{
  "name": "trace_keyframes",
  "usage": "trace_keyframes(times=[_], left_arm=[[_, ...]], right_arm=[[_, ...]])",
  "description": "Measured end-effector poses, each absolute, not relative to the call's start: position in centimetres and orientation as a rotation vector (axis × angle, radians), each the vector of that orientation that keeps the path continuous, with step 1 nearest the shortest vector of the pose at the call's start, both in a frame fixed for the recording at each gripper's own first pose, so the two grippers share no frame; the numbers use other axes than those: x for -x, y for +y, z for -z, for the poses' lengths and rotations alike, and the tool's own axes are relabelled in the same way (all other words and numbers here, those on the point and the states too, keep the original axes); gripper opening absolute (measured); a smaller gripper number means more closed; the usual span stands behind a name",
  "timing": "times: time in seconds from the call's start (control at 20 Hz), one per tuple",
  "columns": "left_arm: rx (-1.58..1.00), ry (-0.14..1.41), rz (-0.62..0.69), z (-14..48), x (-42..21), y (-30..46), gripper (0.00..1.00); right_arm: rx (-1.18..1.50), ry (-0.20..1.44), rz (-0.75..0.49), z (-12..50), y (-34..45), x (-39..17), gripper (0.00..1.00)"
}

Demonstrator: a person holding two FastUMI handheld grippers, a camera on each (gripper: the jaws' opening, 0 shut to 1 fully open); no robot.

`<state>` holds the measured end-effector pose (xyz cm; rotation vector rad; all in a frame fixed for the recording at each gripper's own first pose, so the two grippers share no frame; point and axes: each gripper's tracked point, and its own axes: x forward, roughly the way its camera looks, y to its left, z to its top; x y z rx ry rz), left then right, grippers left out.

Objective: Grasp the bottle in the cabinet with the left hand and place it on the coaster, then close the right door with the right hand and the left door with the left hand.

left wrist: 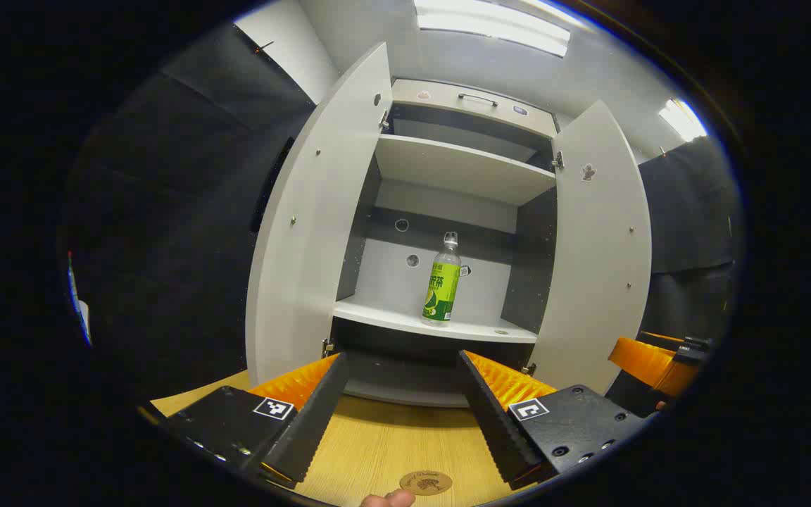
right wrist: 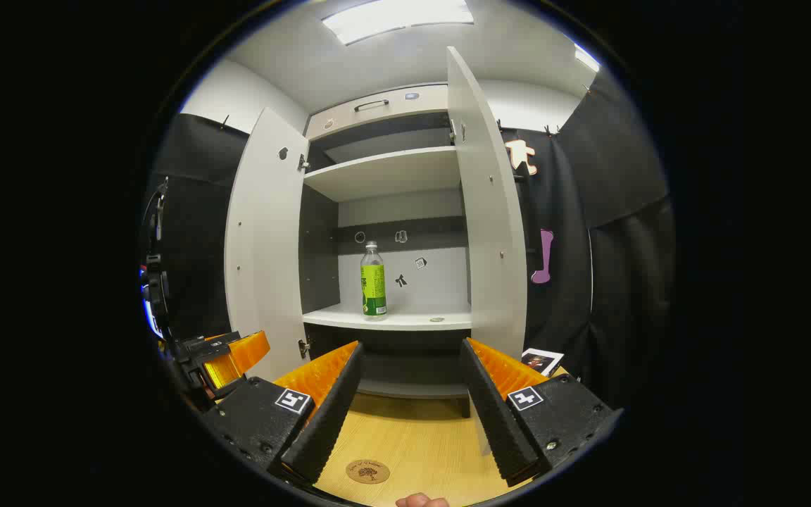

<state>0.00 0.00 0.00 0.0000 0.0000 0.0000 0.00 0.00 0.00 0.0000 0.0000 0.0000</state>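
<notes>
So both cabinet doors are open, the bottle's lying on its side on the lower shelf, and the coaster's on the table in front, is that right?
Not quite: the bottle stands upright on the lower shelf, not on its side, as the left gripper view shows. The rest holds: the left door and right door are open, and the coaster lies on the table.

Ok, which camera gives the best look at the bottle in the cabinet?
The left gripper view: the bottle stands larger there, upright on the lower shelf, cap and label clear. The right gripper view shows the same bottle smaller and farther off.
</notes>
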Motion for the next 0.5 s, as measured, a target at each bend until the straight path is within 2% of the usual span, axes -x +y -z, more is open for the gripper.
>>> trace_keyframes(times=[0.2,0.25,0.3,0.5], left_arm=[[-0.019,0.005,0.014,0.11,-0.69,-0.07,0.95],[-0.025,0.002,0.012,0.11,-0.79,-0.07,1.0],[-0.028,0.001,0.01,0.12,-0.86,-0.07,0.95],[-0.03,-0.001,0.004,0.14,-1.01,0.02,0.95]], right_arm=[[-0.003,0.001,0.001,0.3,-0.14,-0.28,0.84],[-0.002,0.004,0.0,0.35,-0.15,-0.29,0.84],[-0.001,0.008,-0.004,0.44,-0.09,-0.28,0.84],[-0.008,0.022,-0.01,0.77,-0.13,-0.92,0.84]])
